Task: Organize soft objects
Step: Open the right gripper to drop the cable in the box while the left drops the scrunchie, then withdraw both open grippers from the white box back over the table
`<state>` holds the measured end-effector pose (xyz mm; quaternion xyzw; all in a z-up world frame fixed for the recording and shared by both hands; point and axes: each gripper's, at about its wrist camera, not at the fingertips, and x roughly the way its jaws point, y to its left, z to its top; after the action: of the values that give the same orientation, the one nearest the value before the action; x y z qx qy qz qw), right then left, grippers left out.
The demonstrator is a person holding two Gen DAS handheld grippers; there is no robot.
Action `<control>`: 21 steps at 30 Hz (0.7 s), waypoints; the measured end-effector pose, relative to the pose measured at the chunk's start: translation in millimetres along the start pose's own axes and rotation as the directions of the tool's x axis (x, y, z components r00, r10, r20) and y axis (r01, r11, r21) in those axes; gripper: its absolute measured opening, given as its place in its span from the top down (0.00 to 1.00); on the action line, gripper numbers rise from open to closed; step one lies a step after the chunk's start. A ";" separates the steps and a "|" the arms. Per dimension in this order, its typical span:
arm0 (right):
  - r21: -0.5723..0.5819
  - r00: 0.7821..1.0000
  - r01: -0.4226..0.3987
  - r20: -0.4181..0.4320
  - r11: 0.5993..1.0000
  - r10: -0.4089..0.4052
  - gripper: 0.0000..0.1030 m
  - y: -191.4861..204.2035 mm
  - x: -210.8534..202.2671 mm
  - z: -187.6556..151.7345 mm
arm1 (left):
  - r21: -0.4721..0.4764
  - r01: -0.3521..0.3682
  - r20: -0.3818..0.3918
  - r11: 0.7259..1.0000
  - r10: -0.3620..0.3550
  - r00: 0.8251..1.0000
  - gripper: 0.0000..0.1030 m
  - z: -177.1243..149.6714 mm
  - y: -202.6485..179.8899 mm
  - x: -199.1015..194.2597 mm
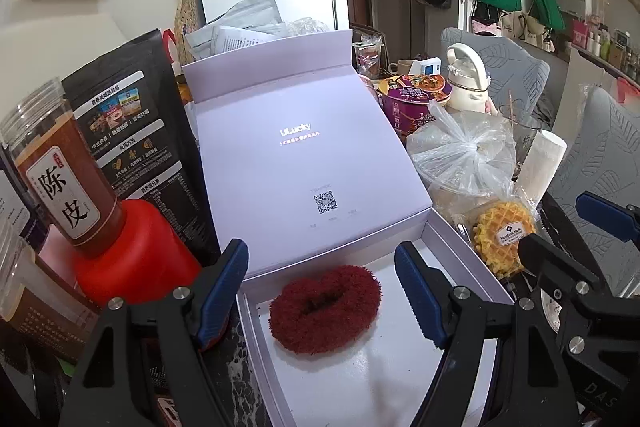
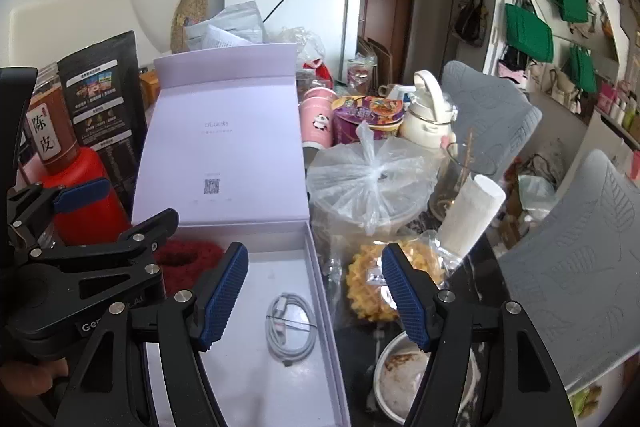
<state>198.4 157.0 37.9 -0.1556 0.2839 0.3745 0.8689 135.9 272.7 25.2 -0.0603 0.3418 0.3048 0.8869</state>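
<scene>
A fuzzy red ring [image 1: 325, 307] lies inside the open white box [image 1: 460, 255], near its far wall. My left gripper [image 1: 322, 297] is open and empty, its blue pads either side of the ring without touching it. In the right wrist view the ring [image 2: 188, 261] is partly hidden behind the left gripper. A coiled white cable [image 2: 289, 327] lies on the floor of the box [image 2: 316, 267]. My right gripper [image 2: 314, 297] is open and empty over the box's right wall, with a bagged waffle [image 2: 370, 283] just right of it.
The box lid [image 1: 296, 155] stands open behind. A red-capped jar [image 1: 68, 179] and black pouch [image 1: 132, 123] stand left. A knotted plastic bag [image 2: 372, 175], noodle cup [image 2: 366, 119], white bottle [image 2: 430, 115], paper roll [image 2: 472, 215] and a bowl [image 2: 400, 375] crowd the right.
</scene>
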 end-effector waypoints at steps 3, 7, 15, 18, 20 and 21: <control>0.002 1.000 0.004 0.014 1.000 -0.004 0.32 -0.8 -13.0 0.3 | -0.006 0.014 0.008 1.000 -0.014 1.000 0.27 0.5 0.6 -9.5; 0.011 0.999 0.009 0.033 1.000 -0.009 0.32 -1.0 -30.2 -0.7 | -0.002 0.008 0.035 1.000 -0.008 0.999 0.27 2.5 2.2 -28.7; 0.023 0.997 0.015 0.082 1.000 -0.016 0.32 -3.1 -75.9 -7.9 | -0.022 0.018 0.087 1.000 -0.016 0.996 0.27 -0.4 8.0 -73.6; 0.033 0.995 0.022 0.095 0.999 -0.025 0.32 -5.3 -92.3 -12.4 | -0.029 0.025 0.101 0.999 -0.022 0.995 0.27 -2.4 9.6 -90.4; 0.039 0.994 0.026 0.102 0.999 -0.030 0.32 -7.3 -102.9 -16.0 | -0.029 0.030 0.114 0.999 -0.027 0.993 0.26 -4.0 9.3 -102.1; 0.042 0.994 0.029 0.107 0.999 -0.033 0.32 -8.2 -108.9 -17.9 | -0.029 0.032 0.121 0.999 -0.028 0.992 0.26 -5.1 8.9 -107.5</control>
<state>136.9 81.6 90.6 -0.1220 0.2419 0.3628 0.8916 65.4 224.5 91.4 -0.0605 0.2818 0.2998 0.9094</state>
